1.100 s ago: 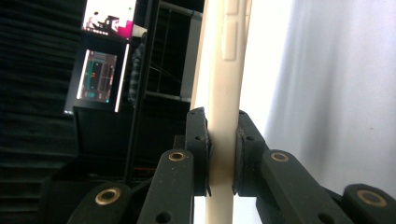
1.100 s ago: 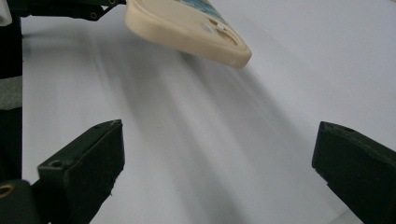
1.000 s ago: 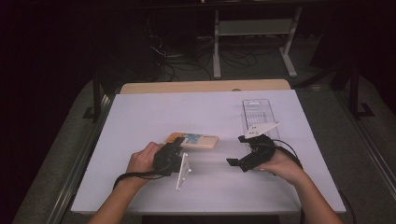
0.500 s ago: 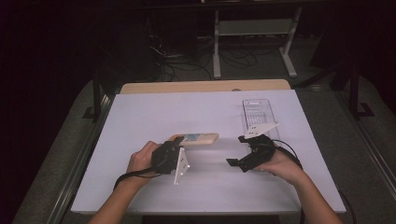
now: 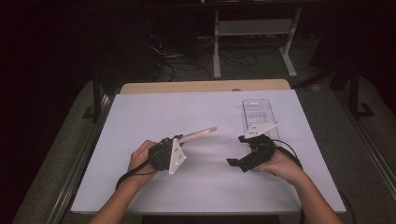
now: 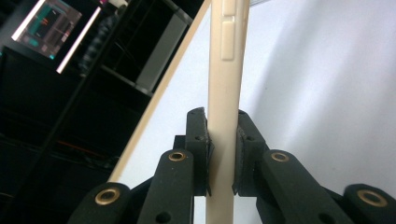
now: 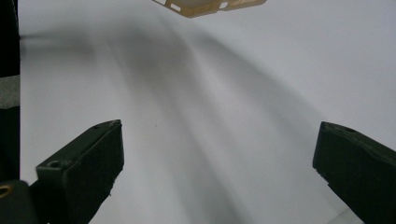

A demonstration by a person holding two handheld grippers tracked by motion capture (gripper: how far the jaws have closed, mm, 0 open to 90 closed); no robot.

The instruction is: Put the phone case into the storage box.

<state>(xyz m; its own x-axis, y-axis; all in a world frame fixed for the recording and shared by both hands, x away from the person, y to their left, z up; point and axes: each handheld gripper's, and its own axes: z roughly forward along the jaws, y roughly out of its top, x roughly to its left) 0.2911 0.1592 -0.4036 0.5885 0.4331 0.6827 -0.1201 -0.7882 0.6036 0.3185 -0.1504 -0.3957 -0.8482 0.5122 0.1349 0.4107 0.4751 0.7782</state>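
A thin beige phone case (image 5: 200, 134) is held clear of the white table, edge-on and slanting up to the right. My left gripper (image 5: 180, 139) is shut on its near end. In the left gripper view the two pads (image 6: 198, 140) press on both faces of the beige phone case (image 6: 227, 70), whose moulded side buttons show. My right gripper (image 5: 237, 150) rests at the right of the table, its jaws wide apart with nothing between them. From the right gripper (image 7: 219, 140) only bare table lies ahead, with the beige phone case (image 7: 210, 7) at the top edge.
A clear plastic tray (image 5: 259, 112) lies on the white table (image 5: 205, 107) just beyond my right hand. A wooden strip (image 5: 201, 87) runs along the far edge. Past it, a metal stand (image 5: 254, 28) and cables are on the dark floor.
The case lay flat on the table a second ago; my left gripper has since raised and turned it onto its edge. The right gripper has stayed where it was.
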